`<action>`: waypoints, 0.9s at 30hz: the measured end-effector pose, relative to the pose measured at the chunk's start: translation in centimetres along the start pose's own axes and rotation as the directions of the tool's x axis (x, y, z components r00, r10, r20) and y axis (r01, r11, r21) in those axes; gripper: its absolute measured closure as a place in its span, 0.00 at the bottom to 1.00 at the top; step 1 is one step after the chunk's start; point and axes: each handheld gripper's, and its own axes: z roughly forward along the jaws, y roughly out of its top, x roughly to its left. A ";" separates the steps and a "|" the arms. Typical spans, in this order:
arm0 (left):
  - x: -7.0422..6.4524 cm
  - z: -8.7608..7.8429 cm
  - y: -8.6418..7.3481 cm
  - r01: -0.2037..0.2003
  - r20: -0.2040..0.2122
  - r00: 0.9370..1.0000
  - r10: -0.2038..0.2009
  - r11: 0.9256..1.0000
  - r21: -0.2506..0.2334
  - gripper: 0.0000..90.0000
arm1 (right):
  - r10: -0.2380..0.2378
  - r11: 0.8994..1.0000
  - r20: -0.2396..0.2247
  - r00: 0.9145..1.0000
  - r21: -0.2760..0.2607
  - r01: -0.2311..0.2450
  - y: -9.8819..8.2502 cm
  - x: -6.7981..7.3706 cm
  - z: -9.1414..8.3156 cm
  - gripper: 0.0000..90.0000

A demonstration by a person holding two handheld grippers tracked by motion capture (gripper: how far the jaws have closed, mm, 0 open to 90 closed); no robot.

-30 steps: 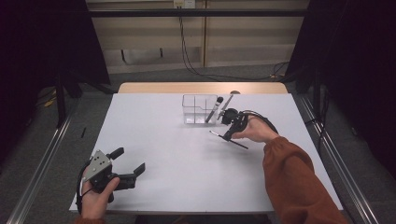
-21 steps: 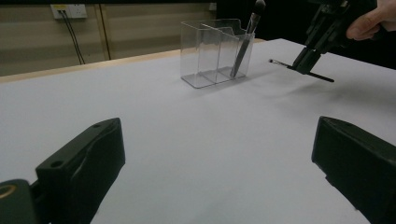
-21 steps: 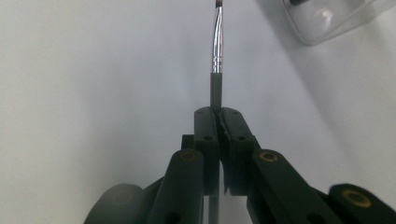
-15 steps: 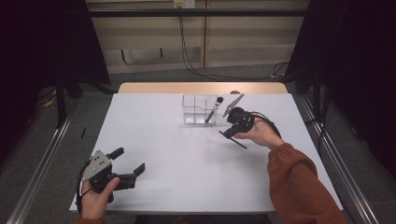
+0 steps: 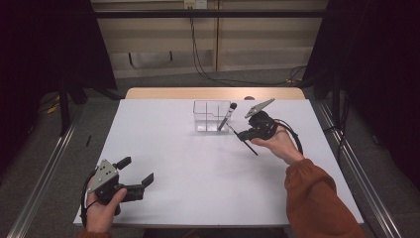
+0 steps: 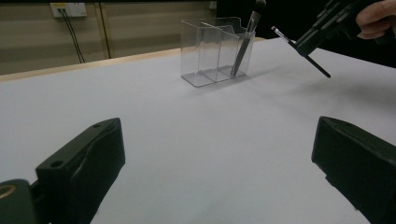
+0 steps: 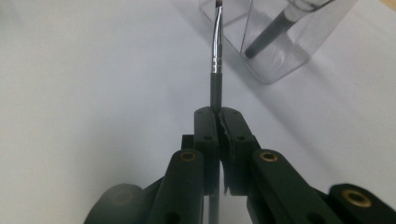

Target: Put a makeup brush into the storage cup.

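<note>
Right of centre in the high view, your right gripper (image 5: 243,135) is clamping a thin brush (image 5: 247,143) beside the clear organizer (image 5: 210,116). At lower left, your left gripper (image 5: 134,173) is resting wide apart, gripping nothing.

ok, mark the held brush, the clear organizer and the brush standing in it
held brush (image 7: 215,56), right gripper view, on its silver ferrule
clear organizer (image 6: 205,51), left gripper view, on its front wall
standing brush (image 5: 226,118), high view, on its handle
</note>
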 end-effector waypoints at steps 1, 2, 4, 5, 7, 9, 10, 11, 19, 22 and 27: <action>0.0 0.0 0.0 -0.001 0.000 1.000 0.001 1.000 0.003 0.03 | 0.003 1.000 -0.011 1.000 -0.018 -0.003 -0.1 0.0 -0.1 0.96; 0.0 0.0 0.0 -0.003 0.001 1.000 0.003 1.000 0.006 0.03 | 0.005 0.999 -0.008 1.000 -0.032 -0.006 -0.1 0.0 -0.2 0.96; 0.0 0.0 0.0 -0.005 0.004 1.000 0.005 1.000 0.008 0.03 | 0.003 0.998 -0.008 1.000 -0.060 -0.004 -0.2 0.1 -0.3 0.96; 0.0 0.0 0.0 -0.006 0.003 1.000 0.006 1.000 0.007 0.03 | 0.003 0.998 -0.005 1.000 -0.069 -0.003 -0.3 0.2 -0.4 0.96; 0.0 0.0 0.0 -0.004 0.004 1.000 0.004 1.000 0.006 0.03 | 0.011 0.995 -0.009 1.000 -0.101 -0.012 -0.4 0.2 -0.6 0.96; 0.0 0.0 0.0 -0.004 0.001 1.000 0.004 1.000 0.005 0.03 | 0.014 0.991 -0.013 1.000 -0.136 -0.015 -0.6 0.2 -0.7 0.96; 0.0 0.0 0.0 -0.003 0.000 1.000 0.003 1.000 0.005 0.03 | 0.012 0.989 -0.013 1.000 -0.146 -0.014 -0.7 0.2 -0.7 0.96; 0.0 0.0 0.0 -0.003 -0.001 1.000 0.003 1.000 0.004 0.03 | 0.016 0.987 -0.010 1.000 -0.157 -0.017 -0.8 0.3 -0.8 0.96; 0.1 0.0 0.0 -0.006 0.003 1.000 0.006 1.000 0.005 0.03 | 0.044 0.969 0.001 0.999 -0.244 -0.042 -1.1 0.6 -1.2 0.96; 0.0 -0.1 0.1 -0.005 0.003 1.000 0.005 1.000 0.003 0.03 | 0.041 0.953 -0.001 0.999 -0.299 -0.039 -1.2 0.9 -1.4 0.96; 0.0 0.0 0.0 -0.004 0.002 1.000 0.004 1.000 0.003 0.03 | 0.041 0.933 0.010 0.999 -0.359 -0.035 -1.5 1.1 -1.6 0.96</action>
